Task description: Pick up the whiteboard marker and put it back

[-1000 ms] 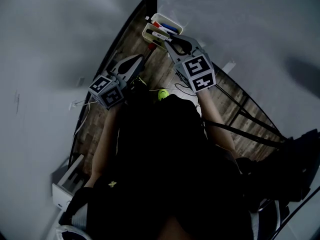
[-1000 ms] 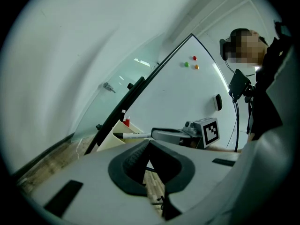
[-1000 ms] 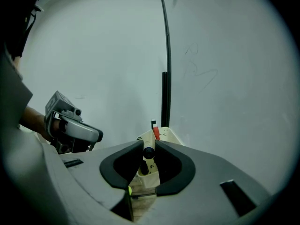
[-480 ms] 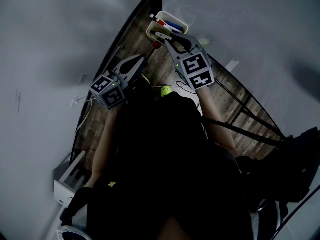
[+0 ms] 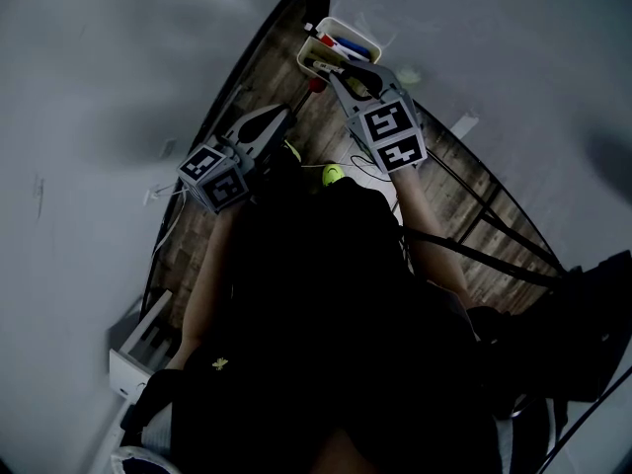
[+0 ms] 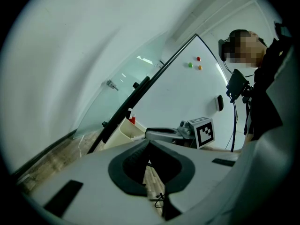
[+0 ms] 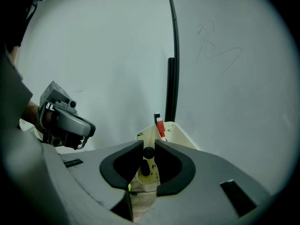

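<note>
So the biggest things here are the pale whiteboard (image 5: pixel 513 57) panels filling both sides of the head view, with a wedge of wooden floor (image 5: pixel 193 250) running between them from 7 o'clock up to 12. The person (image 5: pixel 326 344) in dark clothes takes up the bottom middle, with both forearms reaching up toward 12. The right gripper (image 5: pixel 334 75) is at roughly 12 o'clock, its marker cube (image 5: pixel 392 136) facing up, and its nose is right at the near edge of the cream tray (image 5: pixel 357 36). In the right gripper view its jaws (image 7: pixel 148 149) are closed down on the black whiteboard marker (image 7: pixel 148 153). You see the marker end-on, pinched between the tips, with the tray (image 7: pixel 178 132) just behind it, so it's held at the tray and not lying in it. The left gripper (image 5: pixel 278 114) sits at about 8 o'clock from the right one, well apart from the tray. Its own view shows the jaw tips (image 6: pixel 146 142) together with nothing between them, just floor beyond. Inside the tray there's a red marker (image 7: pixel 160 127) standing up at 12 o'clock from the held one, plus a blue marker (image 5: pixel 354 45). Smallest bit is a yellow-green ball (image 5: pixel 333 174) on the floor at 6 o'clock from the tray.
</note>
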A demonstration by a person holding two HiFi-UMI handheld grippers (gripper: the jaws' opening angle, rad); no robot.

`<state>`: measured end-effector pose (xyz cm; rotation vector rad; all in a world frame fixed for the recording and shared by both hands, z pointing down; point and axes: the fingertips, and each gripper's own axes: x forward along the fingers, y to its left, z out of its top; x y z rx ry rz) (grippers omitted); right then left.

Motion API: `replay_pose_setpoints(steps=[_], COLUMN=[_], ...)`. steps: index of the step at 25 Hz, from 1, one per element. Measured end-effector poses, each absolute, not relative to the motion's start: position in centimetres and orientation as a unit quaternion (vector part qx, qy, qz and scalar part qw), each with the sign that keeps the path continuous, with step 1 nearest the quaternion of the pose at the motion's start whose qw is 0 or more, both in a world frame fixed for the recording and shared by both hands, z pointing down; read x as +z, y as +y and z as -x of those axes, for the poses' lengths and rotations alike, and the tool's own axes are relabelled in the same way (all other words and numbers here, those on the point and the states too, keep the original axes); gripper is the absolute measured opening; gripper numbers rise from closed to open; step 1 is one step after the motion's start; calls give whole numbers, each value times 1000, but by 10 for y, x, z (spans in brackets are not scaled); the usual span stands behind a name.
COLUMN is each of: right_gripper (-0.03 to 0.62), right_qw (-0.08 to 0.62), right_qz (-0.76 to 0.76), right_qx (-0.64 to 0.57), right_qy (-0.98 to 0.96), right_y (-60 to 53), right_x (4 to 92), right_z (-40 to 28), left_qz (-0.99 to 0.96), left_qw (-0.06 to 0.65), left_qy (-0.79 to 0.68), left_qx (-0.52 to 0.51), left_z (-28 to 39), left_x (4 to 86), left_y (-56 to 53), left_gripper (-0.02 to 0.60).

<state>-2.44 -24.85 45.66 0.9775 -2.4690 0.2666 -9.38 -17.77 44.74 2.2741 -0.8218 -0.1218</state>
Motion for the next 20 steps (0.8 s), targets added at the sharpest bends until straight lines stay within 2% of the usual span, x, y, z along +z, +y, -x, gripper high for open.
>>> replay_pose_setpoints(steps=[20], right_gripper=[100], right_qw=[240], right_qz=[-355], right_qx=[93], right_qy=[-899], right_y=[-247], right_x=[462], right_z=[19], left_qz=[-884], left_qw=[350], left_qy=[-307], left_qx=[-44], left_z=[83], left_x=[443], left_y=[-181], left_gripper=[2])
